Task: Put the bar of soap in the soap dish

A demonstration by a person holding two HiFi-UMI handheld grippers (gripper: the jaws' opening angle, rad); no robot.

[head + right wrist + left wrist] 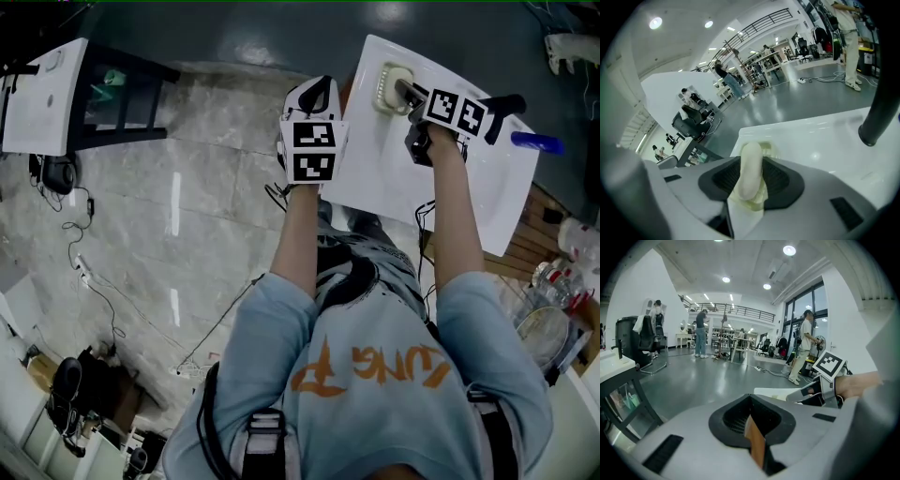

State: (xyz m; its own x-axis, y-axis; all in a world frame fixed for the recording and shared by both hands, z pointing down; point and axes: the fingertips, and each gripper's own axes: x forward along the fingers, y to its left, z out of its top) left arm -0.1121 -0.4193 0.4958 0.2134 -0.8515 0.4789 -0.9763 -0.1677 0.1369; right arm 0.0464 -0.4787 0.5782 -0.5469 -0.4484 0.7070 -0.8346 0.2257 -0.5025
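Observation:
A pale cream bar of soap [751, 168] stands on edge between the jaws of my right gripper [750, 159], over the ridged cream soap dish [772, 149]. The pads stand a little off the bar's sides, so this gripper is open. In the head view the soap dish [386, 86] sits at the far left corner of the white sink counter [394, 178], with my right gripper [405, 94] right at it. My left gripper [317, 94] hovers at the counter's left edge, apart from the dish, shut with nothing in it. From the left gripper view, the right gripper [825, 380] shows ahead.
A black faucet [506, 108] rises at the counter's far right, with a blue object [536, 142] beside it. A dish rack [553, 319] with plates stands lower right. Another white counter [37, 94] is at top left. Cables [84, 272] trail over the marble floor.

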